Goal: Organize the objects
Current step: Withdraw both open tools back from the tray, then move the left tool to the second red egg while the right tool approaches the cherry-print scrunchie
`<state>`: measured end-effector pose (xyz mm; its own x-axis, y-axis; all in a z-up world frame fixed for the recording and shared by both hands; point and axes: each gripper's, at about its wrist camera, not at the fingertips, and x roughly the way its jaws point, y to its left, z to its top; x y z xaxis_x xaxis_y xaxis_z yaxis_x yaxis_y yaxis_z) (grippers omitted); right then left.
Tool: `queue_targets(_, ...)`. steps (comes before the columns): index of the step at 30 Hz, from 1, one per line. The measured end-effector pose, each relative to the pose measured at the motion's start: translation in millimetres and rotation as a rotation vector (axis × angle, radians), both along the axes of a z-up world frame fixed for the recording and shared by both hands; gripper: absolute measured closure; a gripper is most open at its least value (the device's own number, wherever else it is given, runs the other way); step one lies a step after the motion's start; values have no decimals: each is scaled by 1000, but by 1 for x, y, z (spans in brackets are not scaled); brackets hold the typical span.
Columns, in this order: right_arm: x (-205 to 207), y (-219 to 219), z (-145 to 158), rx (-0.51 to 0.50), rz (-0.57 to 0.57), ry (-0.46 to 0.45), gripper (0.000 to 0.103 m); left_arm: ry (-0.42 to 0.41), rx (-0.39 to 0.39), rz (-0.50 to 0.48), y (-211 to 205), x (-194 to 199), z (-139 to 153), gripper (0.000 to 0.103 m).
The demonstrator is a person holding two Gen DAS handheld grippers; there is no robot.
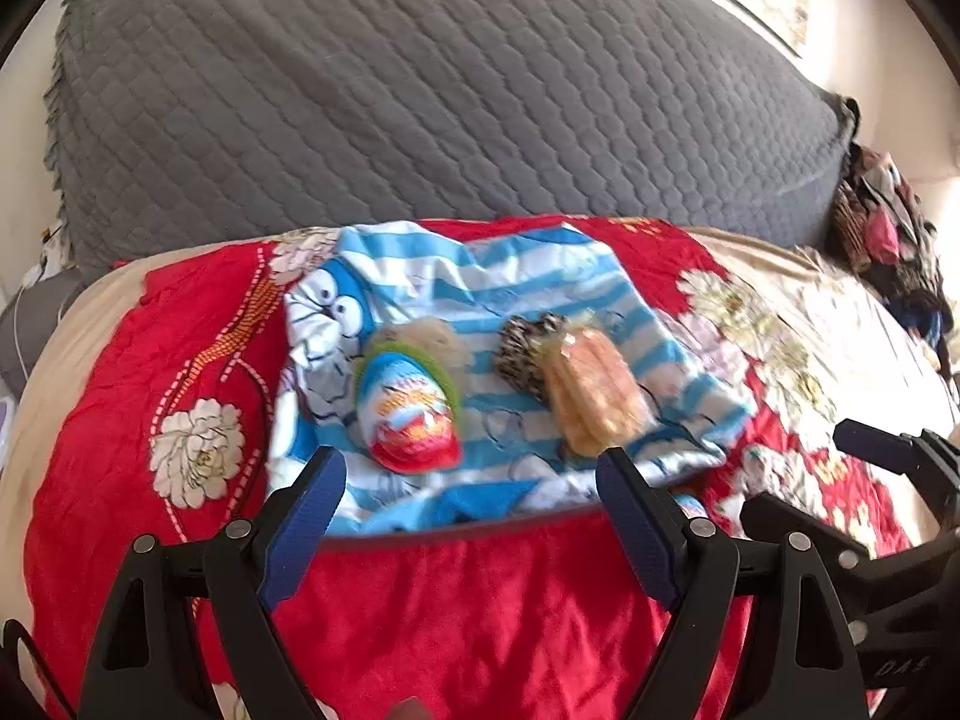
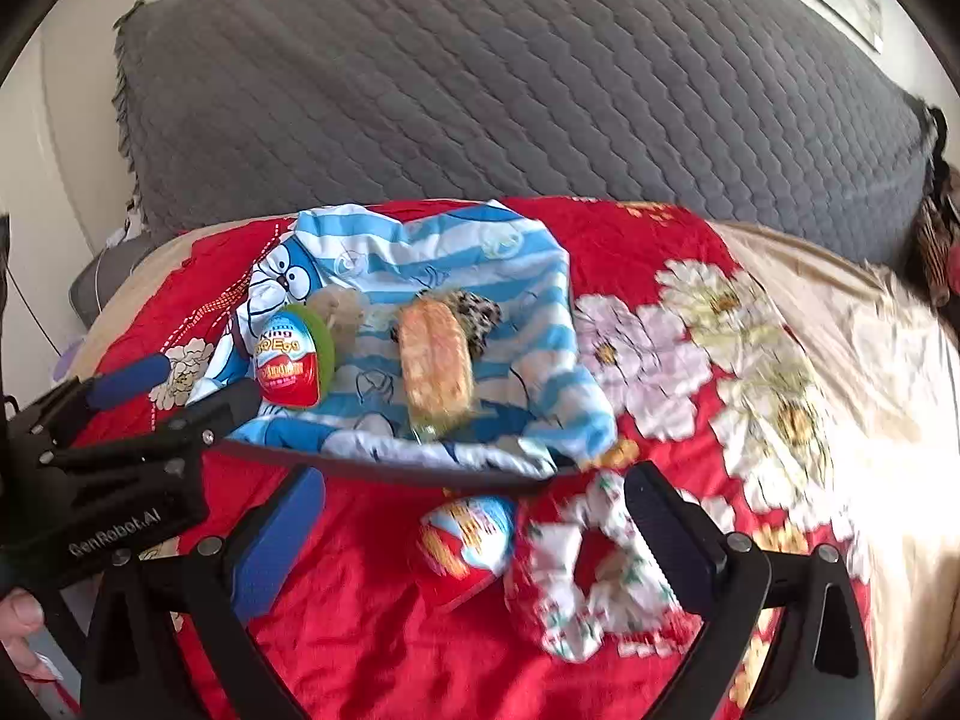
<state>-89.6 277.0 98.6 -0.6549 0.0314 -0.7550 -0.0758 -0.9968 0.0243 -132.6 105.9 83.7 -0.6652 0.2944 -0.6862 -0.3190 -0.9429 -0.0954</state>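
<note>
STEP: gather loose items onto the striped cloth [image 2: 420, 252] | LEFT: left gripper [image 1: 471, 504] jaws wide, empty | RIGHT: right gripper [image 2: 480, 534] jaws wide, empty, above egg [image 2: 468, 540] and scrunchie [image 2: 564, 600] near the bed's front edge | TIP: you'd best centre on one item, descend squarely, close gently.

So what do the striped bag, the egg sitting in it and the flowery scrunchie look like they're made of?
Striped bag: thin woven cloth with a slight sheen, judging by its soft creases and printed cartoon. Egg: glossy printed foil or plastic wrap, going by the highlights; the frames don't settle which. Scrunchie: gathered printed fabric, puckered all round.
</note>
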Motion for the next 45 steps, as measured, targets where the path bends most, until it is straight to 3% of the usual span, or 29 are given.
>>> queue_targets(16,42,42,-13,9,-59,-73,2,-55,-25,-102,53,32,-24,17)
queue_targets(34,39,58,-67,92,-1,-242,2,-118,-52,-207,91,16,-48,17)
queue_targets(45,26,51,-87,115,52,-260,3,-171,-54,-254,108,10,-68,17)
